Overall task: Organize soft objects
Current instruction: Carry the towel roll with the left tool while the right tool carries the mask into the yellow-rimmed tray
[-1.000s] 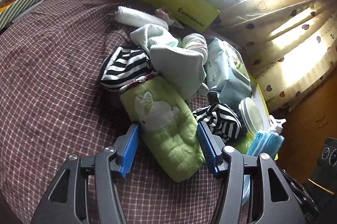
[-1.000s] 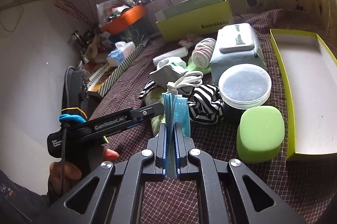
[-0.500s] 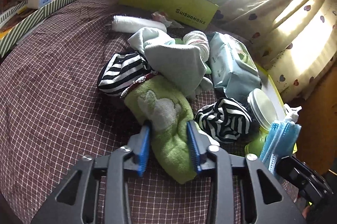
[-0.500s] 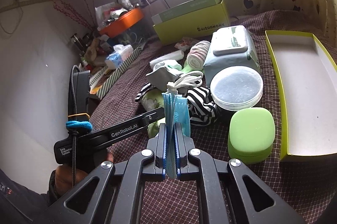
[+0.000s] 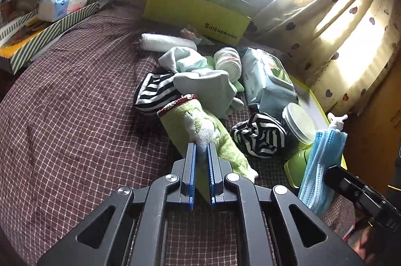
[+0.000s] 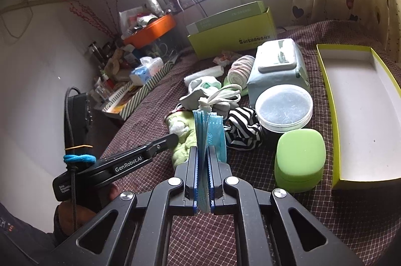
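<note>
Mostly the checked cloth fills both views, and I cannot tell if a bed or a desk is under it, because its edges are cut off by the round frame. At the right of the right wrist view, the long yellow-green tray lies open, its far corner cut by the frame edge. In the upper middle, the green box stands by the window, which is too bright to show detail. The wipes pack sits in the middle, partly behind the round clear-lidded jar.

At the centre of the left wrist view, the soft pile is tangled: a pale grey-green garment covers part of one striped cloth, so their shapes are hard to read. The left claw has just been closing and now pinches the green rabbit towel narrowly; the towel's lower end is hidden behind the blue pads. The right claw is clamped on blue face masks, which hide things behind them. A hand is half hidden at lower left.
</note>
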Motion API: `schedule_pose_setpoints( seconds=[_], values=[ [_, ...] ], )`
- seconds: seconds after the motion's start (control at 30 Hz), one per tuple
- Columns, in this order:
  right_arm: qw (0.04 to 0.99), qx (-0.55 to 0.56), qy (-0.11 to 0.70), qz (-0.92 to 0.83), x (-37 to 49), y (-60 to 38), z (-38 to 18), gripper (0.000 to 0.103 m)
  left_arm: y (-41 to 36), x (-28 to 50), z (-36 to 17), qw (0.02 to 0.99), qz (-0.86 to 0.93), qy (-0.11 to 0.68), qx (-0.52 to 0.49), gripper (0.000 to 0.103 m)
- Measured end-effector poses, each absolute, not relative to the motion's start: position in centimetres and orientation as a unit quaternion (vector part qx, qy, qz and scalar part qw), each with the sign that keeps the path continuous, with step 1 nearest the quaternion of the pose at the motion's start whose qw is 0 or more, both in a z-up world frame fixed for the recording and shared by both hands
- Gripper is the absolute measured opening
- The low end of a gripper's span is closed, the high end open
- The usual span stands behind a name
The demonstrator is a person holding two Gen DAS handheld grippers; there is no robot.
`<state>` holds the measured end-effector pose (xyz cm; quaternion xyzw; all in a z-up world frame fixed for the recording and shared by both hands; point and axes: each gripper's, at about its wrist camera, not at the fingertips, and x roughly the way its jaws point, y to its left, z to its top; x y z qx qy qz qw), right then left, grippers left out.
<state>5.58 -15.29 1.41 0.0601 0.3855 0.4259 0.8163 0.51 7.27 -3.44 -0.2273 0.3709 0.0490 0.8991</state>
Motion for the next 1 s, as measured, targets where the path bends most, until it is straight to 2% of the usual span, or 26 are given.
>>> schedule_pose_setpoints(
  seconds=[0.47,1.0],
  values=[
    [0.824,0.054,0.366,0.43,5.6,-15.5,2.5,0.006,6.7,-1.3,0.3,0.926,0.035,0.324,-0.189,0.008],
    [0.85,0.074,0.331,0.403,7.3,-19.2,4.6,0.006,2.9,1.1,3.4,0.942,-0.01,0.307,-0.131,0.008]
  ],
)
